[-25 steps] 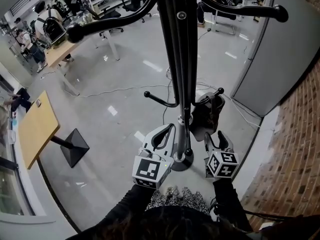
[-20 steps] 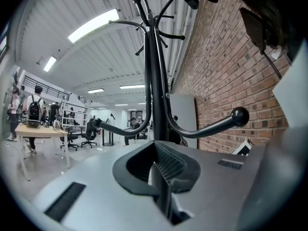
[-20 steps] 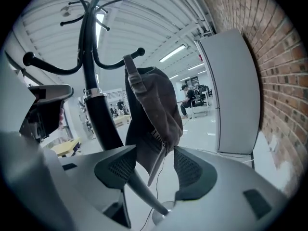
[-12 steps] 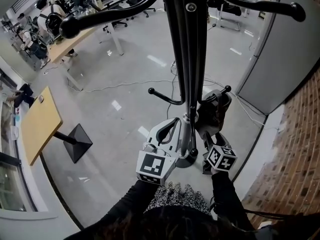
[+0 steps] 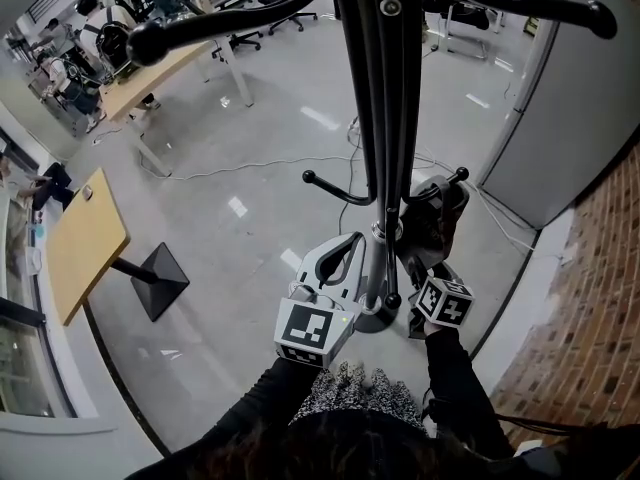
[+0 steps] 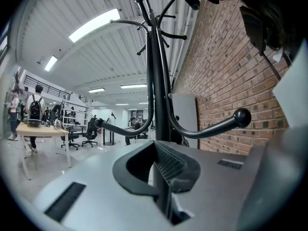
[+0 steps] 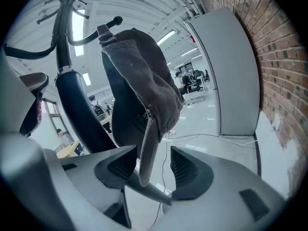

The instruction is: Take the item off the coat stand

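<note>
Not yet off: cap hangs on low hook of stand; no grab made.
Cap is seen draped from the hook, w/ brim hanging down betw. the jaws of the right gripper. Those jaws are held apart and no clamp on the brim is seen. Left gripper is held just beside the stand, jaws pressed together, nothing betw. them. Task is judged approx. a third done: right gripper is placed and lined up on the brim. Left to do: jaws to be shut on brim, cap to be lifted up off the hook, then drawn clear of the stand.
</note>
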Demonstrator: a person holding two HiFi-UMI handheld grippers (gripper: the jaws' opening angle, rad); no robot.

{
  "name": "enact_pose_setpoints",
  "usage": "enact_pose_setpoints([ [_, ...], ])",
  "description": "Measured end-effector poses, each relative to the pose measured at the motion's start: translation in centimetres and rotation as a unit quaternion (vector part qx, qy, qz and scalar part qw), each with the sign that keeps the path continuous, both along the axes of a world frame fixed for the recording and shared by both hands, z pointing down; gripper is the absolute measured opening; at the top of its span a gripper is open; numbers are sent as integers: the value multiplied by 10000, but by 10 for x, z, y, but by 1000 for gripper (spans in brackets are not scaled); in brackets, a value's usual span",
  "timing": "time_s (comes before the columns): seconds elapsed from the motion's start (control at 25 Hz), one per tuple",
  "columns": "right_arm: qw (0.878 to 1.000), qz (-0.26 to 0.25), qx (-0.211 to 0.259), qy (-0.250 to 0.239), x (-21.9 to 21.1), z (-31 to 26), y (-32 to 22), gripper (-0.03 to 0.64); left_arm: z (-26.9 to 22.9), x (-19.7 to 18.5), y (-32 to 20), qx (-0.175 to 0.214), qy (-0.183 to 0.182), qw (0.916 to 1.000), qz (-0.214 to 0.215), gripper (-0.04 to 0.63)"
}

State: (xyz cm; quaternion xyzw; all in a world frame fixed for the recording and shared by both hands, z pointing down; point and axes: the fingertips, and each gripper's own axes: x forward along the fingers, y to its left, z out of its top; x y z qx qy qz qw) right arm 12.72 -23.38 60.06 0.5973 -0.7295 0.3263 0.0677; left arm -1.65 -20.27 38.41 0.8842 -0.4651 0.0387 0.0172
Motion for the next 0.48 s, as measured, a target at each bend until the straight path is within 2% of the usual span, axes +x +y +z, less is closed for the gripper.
enact_pose_setpoints([
  [0.16, 9999, -33, -72, 99, 0, 1, -3, 213, 2, 0, 1, -14, 17, 10000, -16, 5],
  [0.24, 9998, 46, -108, 140, 3, 0, -4, 92, 2, 0, 2, -57, 100, 9999, -12, 5],
  [0.28, 9998, 93, -129, 115, 5, 0, -3, 61, 3, -1, 3, -66, 107, 9999, -22, 5],
  [0.32, 9998, 131, -151, 82, 7, 1, -3, 41, 4, -1, 4, -64, 102, 9999, -37, 5],
  [0.48, 9993, 255, -217, 161, 14, 2, 0, 29, 2, -3, 4, -38, 84, 9999, -59, 5],
])
